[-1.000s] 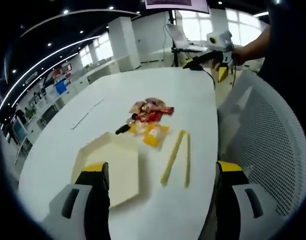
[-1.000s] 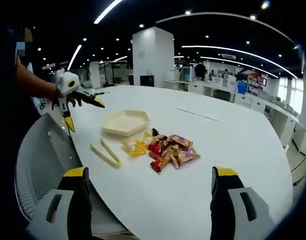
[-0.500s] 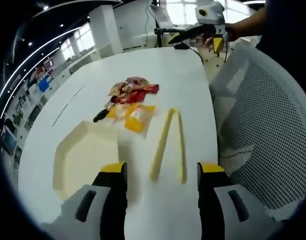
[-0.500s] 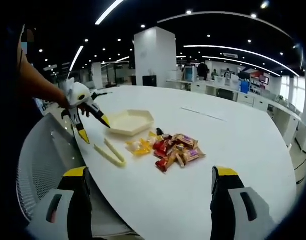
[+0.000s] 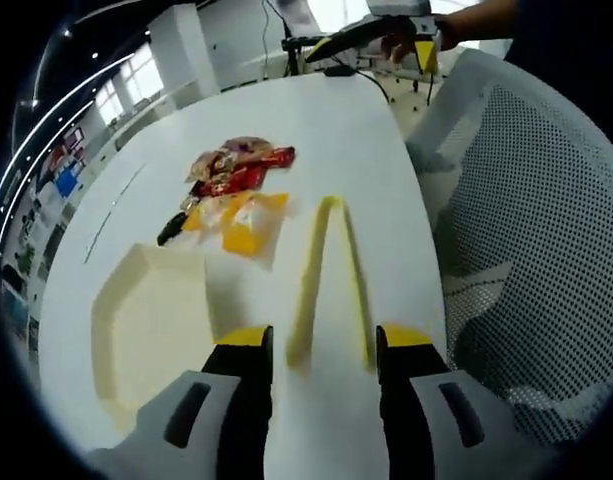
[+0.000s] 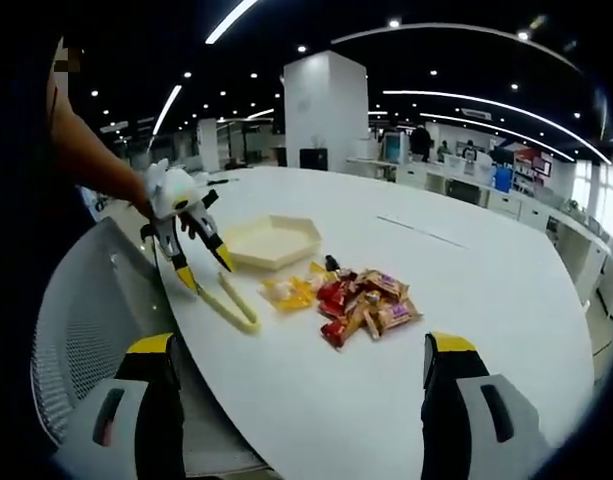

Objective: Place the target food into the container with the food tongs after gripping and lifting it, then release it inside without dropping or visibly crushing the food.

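The white worktop (image 5: 386, 130) carried everything, and the yellow tongs (image 5: 326, 270) served as landmark. The hexagonal container (image 5: 146, 320) lay just beside them, the pile of wrapped snacks (image 5: 236, 180) near their joined end. The tongs' long axis ran straight away from the left tool (image 5: 324, 350), whose part-open, empty jaws flanked the two free tips. The right tool (image 6: 296, 385) hung well apart, wide open and empty, so the left was nearer.

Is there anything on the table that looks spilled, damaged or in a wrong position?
Nothing stands out. The snack packets lie in a loose pile on the white table, apparently unopened. The container sits flat beside them. The tongs lie flat near the table edge, between the open left gripper's jaws.
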Demonstrator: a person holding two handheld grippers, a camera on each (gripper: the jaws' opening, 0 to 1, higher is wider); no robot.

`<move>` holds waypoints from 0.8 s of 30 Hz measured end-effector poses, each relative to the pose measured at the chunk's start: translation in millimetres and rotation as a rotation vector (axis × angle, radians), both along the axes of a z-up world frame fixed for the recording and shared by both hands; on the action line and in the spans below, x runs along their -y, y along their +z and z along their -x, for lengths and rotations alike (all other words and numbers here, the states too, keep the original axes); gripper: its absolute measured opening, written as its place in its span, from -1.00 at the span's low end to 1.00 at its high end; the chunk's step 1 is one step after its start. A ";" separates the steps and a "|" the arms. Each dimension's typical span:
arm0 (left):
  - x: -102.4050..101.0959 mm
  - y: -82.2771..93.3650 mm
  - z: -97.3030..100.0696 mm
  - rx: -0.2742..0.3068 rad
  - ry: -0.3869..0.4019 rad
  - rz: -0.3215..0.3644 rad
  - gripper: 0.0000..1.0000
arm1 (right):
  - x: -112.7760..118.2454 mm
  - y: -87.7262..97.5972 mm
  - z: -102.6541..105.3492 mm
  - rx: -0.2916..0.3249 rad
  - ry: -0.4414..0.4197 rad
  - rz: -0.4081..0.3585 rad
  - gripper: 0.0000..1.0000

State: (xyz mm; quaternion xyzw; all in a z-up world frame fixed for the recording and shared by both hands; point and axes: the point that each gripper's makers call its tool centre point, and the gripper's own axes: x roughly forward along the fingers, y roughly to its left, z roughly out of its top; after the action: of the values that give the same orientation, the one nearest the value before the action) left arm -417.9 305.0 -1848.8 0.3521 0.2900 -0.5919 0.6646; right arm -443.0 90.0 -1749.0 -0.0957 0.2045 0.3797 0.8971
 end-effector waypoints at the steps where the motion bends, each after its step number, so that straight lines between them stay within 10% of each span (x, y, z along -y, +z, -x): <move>1: 0.5 -1.8 0.1 -0.006 0.000 -0.002 -0.28 | -0.4 -0.2 0.3 -0.002 0.001 -0.002 0.99; 24: -1.6 -6.5 -13.4 0.020 0.029 -0.094 -0.97 | -4.9 0.7 1.5 -0.015 0.012 -0.006 0.99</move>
State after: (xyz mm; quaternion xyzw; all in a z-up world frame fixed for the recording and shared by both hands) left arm -404.5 306.5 -1855.4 0.3845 0.3159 -0.5645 0.6586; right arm -444.5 94.9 -1748.2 -0.0915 0.2095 0.3865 0.8935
